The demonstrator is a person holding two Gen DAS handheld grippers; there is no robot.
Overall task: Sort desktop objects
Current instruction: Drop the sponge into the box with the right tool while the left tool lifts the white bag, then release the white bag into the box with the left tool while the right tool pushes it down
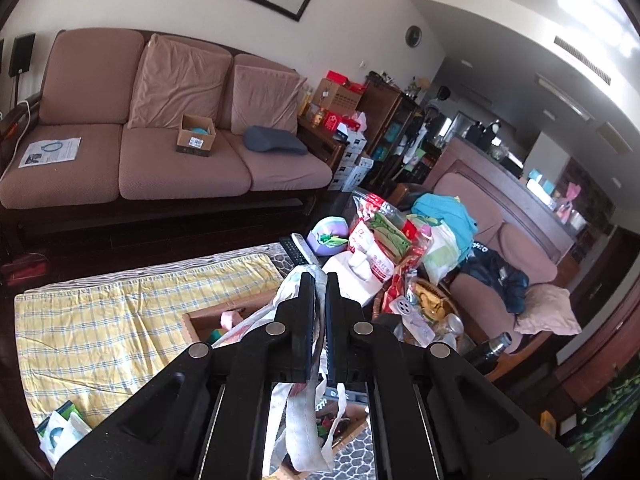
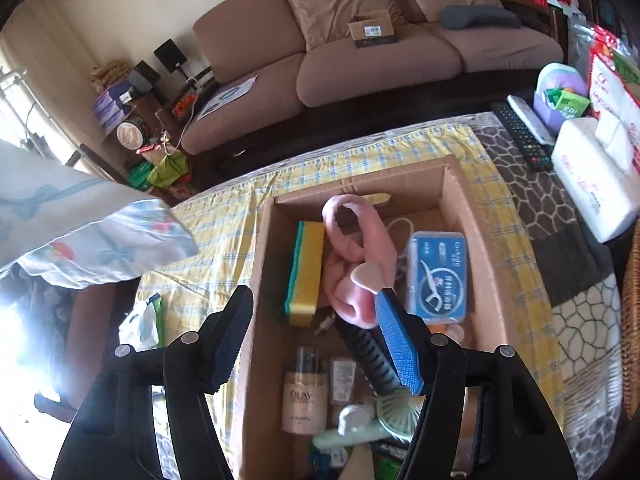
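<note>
My left gripper (image 1: 320, 280) is shut on a white printed cloth bag (image 1: 304, 432), holding it by its straps above the cardboard box (image 1: 200, 316). The bag's body also shows at the left of the right wrist view (image 2: 92, 232). My right gripper (image 2: 316, 304) is open and empty, hovering over the open cardboard box (image 2: 456, 184). Inside the box lie a yellow-green sponge (image 2: 306, 272), a pink headband (image 2: 352, 256), a blue floss-pick case (image 2: 436, 276), an Olay bottle (image 2: 304, 396), a black comb (image 2: 372, 356) and a green fan (image 2: 392, 408).
The box stands on a yellow checked cloth (image 2: 224, 232) over a patterned table. Remotes (image 2: 520, 132), a tissue pack (image 2: 592, 184), a purple holder (image 2: 560, 96) and snack bags (image 1: 384, 236) crowd the right side. A wicker basket (image 2: 632, 320) is at far right. A sofa (image 1: 160, 140) stands behind.
</note>
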